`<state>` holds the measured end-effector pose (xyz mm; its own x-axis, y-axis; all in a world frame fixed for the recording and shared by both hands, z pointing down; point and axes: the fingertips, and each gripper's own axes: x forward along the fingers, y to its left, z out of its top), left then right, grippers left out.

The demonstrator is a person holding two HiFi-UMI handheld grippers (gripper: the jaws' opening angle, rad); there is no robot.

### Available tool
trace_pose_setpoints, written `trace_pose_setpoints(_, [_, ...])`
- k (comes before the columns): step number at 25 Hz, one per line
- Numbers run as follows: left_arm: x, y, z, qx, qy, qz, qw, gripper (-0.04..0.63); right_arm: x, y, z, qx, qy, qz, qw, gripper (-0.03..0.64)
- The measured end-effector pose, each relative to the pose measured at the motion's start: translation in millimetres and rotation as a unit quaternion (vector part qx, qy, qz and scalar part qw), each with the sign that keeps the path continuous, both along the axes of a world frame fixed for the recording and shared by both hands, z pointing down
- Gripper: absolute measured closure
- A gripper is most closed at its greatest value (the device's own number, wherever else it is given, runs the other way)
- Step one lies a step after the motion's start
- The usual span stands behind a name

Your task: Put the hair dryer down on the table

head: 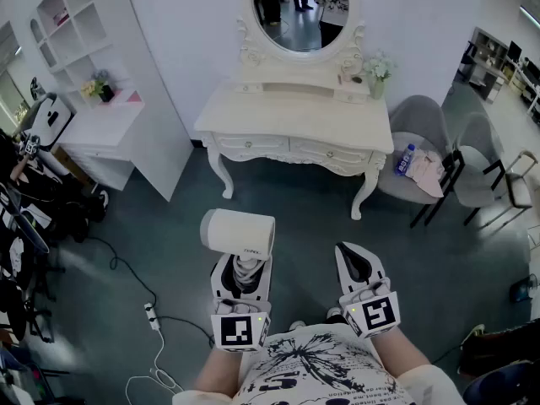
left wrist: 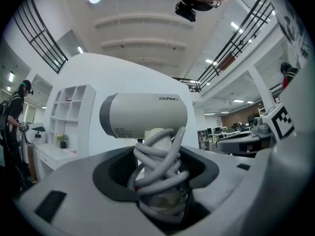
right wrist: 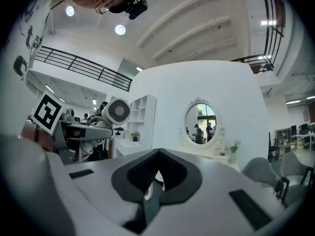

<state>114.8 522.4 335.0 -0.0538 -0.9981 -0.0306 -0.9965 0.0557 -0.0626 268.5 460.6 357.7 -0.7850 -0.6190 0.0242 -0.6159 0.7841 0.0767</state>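
- Ahead of us, across a stretch of dark floor [head: 304, 251], stands the white worktop [head: 295, 121] with an oval mirror [head: 299, 11] on it; a small vase of flowers [head: 377, 70] sits at its right rear corner.
- To the right of that worktop are grey chairs [head: 419, 121], one carrying a water bottle [head: 405, 159]; to the left we see a white shelf unit [head: 72, 15] and a lower side desk [head: 101, 129].
- A power strip [head: 153, 315] lies on the floor by our left side.
- We hold the hair dryer [head: 238, 233] in the air, well apart from the worktop, its barrel crosswise with the round grille end turned toward our right.
- Our left tongs [head: 241, 270] pinch the hair dryer by its handle, which is wrapped in its grey cord [left wrist: 160, 163]; the barrel sits just above the jaws.
- Our right tongs [head: 354, 261] are pressed together with nothing between them, beside the left ones and apart from the hair dryer.
- Both tongs sit close in front of our torso, pointing forward and tilted upward, the right ones angled slightly inward.
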Motion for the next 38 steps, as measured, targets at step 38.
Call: trace_pose_setpoints(38, [-81, -144, 30, -0.035, 0.01, -0.059, 0.9976, 0.344, -80, -183, 38, -0.05, 0.012, -0.01, 0.999, 0.598])
